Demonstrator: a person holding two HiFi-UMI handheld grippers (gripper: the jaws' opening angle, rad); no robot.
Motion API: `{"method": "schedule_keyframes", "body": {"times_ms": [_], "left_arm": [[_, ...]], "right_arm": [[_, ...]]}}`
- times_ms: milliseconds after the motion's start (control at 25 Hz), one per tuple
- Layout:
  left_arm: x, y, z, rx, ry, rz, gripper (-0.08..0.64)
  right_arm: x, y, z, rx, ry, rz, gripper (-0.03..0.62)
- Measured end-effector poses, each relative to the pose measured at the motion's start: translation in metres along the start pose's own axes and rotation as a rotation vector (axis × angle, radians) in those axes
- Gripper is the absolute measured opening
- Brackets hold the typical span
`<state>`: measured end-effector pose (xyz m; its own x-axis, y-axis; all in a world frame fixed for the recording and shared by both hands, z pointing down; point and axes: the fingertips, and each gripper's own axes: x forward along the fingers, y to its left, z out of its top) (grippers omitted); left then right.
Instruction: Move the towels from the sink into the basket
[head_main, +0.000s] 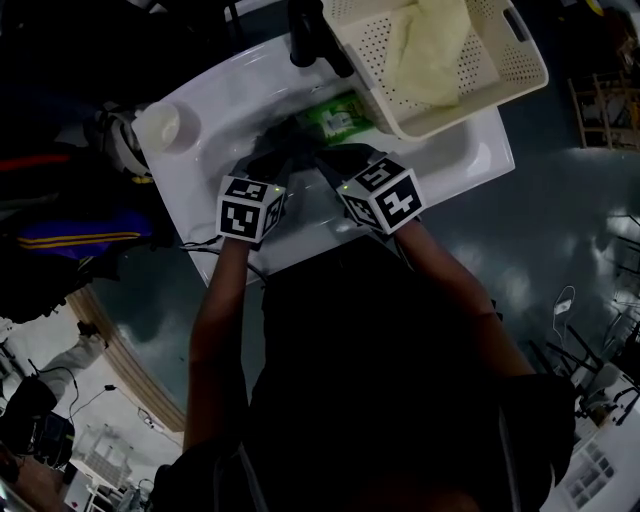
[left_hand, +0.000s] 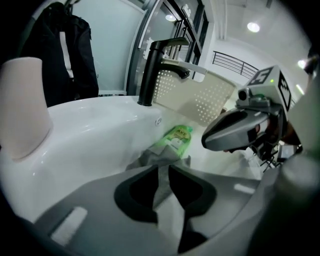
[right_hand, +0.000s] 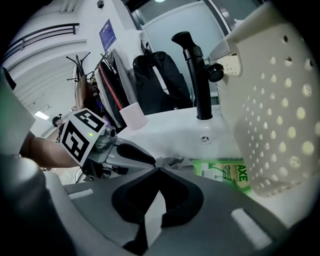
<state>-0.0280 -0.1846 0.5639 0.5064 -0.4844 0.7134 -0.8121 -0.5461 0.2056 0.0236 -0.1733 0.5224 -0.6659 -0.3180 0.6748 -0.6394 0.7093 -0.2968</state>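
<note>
Sink (left_hand: 85, 130) glossy white, smooth like glazed ceramic; tap (left_hand: 150, 75) matt black metal; basket (right_hand: 280, 125) cream perforated plastic; towel (left_hand: 155, 155) in the sink soft grey cloth, creased; cloth (head_main: 425, 55) in the basket pale yellow; packet (left_hand: 178, 137) glossy green plastic; cup (left_hand: 22, 105) matt white; left gripper (left_hand: 164, 169) and right gripper (right_hand: 159, 172) smooth grey plastic with matt black pads (left_hand: 137, 192); floor (head_main: 560, 230) dark, glossy.

Glossy grey floor (head_main: 560, 200), coat rack (right_hand: 92, 75) w/ jackets (right_hand: 160, 85), ceiling lights (left_hand: 253, 26).
</note>
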Motion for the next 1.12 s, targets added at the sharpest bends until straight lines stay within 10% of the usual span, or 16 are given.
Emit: {"method": "schedule_keyframes", "body": {"times_ms": [1120], "left_arm": [[0.054, 0.025, -0.038, -0.023, 0.232, 0.065, 0.216]], "right_arm": [[0.017, -0.01, -0.013, 0.022, 0.05, 0.052, 0.0]]}}
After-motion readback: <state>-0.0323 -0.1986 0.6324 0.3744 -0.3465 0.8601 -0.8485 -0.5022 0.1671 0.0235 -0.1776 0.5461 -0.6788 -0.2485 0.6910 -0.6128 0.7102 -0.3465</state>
